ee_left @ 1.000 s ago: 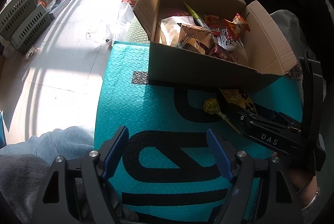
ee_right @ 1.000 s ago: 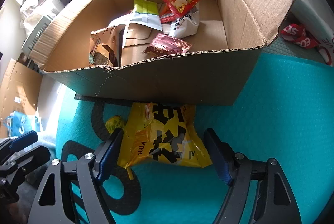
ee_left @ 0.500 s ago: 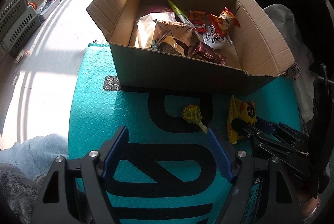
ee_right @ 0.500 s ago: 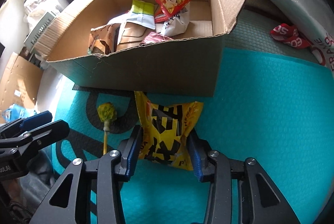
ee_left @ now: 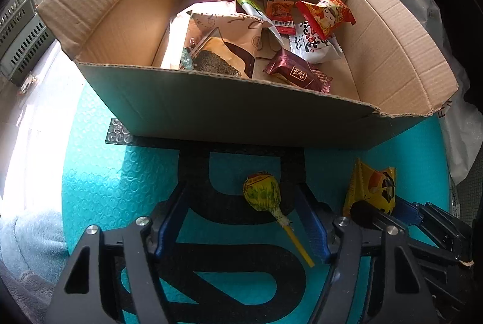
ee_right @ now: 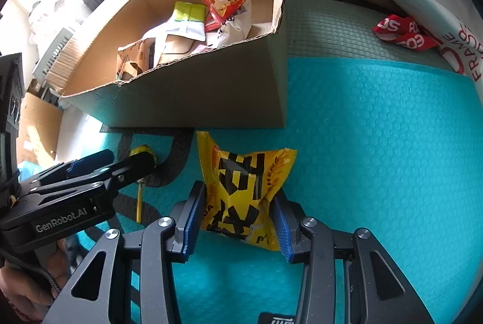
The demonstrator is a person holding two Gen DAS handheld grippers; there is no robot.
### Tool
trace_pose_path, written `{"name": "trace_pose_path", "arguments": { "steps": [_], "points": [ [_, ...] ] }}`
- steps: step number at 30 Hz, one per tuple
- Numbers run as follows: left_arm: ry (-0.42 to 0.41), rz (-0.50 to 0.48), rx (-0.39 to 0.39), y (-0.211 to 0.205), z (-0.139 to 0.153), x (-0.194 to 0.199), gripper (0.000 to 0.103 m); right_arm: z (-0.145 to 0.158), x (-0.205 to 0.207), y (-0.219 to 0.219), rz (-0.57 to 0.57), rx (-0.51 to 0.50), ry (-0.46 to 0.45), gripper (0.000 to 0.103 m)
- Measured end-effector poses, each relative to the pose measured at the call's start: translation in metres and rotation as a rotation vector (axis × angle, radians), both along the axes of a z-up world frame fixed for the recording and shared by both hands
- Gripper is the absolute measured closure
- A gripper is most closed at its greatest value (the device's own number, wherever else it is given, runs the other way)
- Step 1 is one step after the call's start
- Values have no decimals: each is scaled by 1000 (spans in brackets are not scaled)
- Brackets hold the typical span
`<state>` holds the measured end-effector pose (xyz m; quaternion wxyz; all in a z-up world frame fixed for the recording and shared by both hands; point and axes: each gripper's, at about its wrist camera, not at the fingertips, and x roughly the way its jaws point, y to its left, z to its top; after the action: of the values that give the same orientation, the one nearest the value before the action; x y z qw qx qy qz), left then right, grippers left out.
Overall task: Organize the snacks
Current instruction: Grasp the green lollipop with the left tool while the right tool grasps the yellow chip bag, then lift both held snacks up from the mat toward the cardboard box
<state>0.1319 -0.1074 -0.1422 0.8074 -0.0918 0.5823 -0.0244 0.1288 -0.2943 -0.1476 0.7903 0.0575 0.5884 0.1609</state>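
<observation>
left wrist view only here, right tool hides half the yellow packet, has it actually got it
Observer: Yes. The right tool has just closed, and both blue pads press the sides of the yellow packet, which buckles between them.
Operator: box flap blocks me, anything lying past its right side
Observer: A red wrapper lies on the grey mat, right of the cardboard box.

Surface: teal mat (ee_left: 99, 182) with black lettering, lying flat.
On mat, far edge: open box (ee_left: 229, 112) sitting.
In front of box: lollipop (ee_left: 262, 195) lying, stick toward camera.
Right of lollipop: yellow packet (ee_right: 244, 188) resting on mat.
</observation>
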Motion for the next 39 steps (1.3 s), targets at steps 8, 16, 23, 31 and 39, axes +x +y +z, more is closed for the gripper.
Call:
{"name": "trace_pose_path", "arguments": {
  "steps": [8, 16, 23, 31, 39],
  "points": [
    [16, -35, 8, 4, -1, -5, 80, 0, -3, 4, 8, -8, -8, 62],
    [76, -59, -57, 9, 0, -36, 80, 2, -18, 5, 18, 41, 13, 63],
    [62, -68, -98, 7, 17, -65, 80, 9, -48, 2, 20, 68, 37, 63],
    [48, -112, -99, -5, 37, -89, 80, 15, -82, -2, 17, 63, 59, 64],
    [9, -134, -109, -9, 61, -107, 80, 35, -111, 0, 24, 63, 31, 65]
  ]
}}
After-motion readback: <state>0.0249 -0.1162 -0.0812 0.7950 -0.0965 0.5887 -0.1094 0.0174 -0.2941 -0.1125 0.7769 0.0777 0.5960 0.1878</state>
